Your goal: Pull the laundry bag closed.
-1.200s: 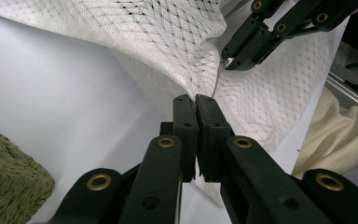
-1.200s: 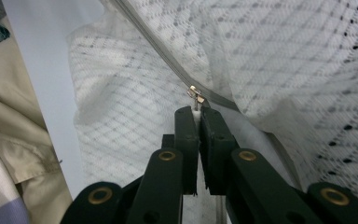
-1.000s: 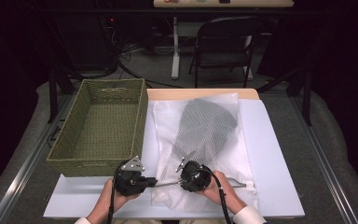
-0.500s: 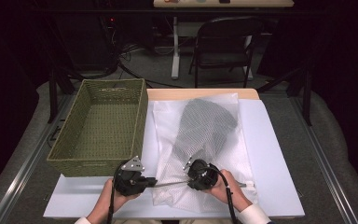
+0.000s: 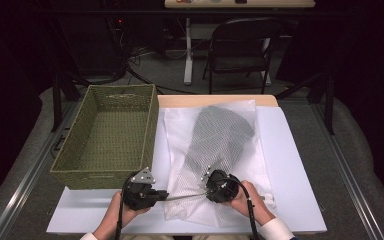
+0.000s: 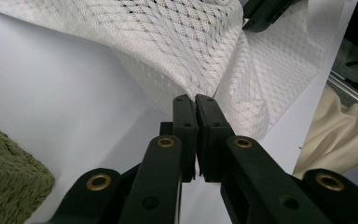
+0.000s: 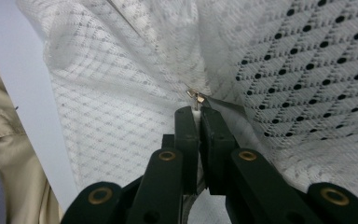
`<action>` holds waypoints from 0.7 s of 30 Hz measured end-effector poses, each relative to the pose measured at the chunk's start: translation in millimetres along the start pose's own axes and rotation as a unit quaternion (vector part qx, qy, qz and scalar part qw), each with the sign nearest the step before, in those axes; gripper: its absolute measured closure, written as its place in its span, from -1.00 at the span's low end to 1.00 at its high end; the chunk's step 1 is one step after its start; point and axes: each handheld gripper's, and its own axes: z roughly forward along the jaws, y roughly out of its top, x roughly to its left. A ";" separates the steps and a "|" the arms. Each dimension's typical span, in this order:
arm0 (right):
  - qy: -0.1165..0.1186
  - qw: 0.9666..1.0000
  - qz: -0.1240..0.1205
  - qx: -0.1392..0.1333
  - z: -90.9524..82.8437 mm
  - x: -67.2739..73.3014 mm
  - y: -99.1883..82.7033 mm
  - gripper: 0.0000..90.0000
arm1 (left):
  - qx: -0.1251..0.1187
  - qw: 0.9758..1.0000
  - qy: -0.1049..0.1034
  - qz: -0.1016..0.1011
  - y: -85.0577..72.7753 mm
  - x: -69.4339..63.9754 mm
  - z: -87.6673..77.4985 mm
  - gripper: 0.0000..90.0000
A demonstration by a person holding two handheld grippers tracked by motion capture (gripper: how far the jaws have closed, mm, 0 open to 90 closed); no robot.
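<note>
Near the front edge of the white table, a white mesh laundry bag lies with its long axis running from near to far, a dark garment showing through its far half, and the woven green basket standing just beside it to the left. Both tongs work at the bag's near end. Left gripper lies level, pointing right, jaws closed on the bag's left near edge, as the left gripper view confirms. Right gripper sits on the bag, jaws closed on the small metal zipper pull, with the zipper line stretched taut between the two grippers across the bag's near end. By this reading the zipper runs left to right, square to the bag's long axis, and the right hand is the nearer to the pull; the coming move probably draws the pull along that line while the left hand anchors the fabric. Both forearms enter from the near side, wrists low.
</note>
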 end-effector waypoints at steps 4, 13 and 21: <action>0.000 1.000 0.004 0.000 -1.7 -2.6 -2.8 0.92 | 0.001 1.000 0.001 0.001 -0.1 0.3 -0.1 0.94; -0.006 1.000 0.012 0.009 -5.2 -9.2 -11.6 0.92 | 0.000 1.000 0.001 -0.001 -0.2 0.2 0.2 0.94; -0.013 1.000 0.025 0.013 -9.8 -15.4 -21.0 0.92 | 0.003 1.000 0.002 0.001 -0.1 0.5 0.6 0.94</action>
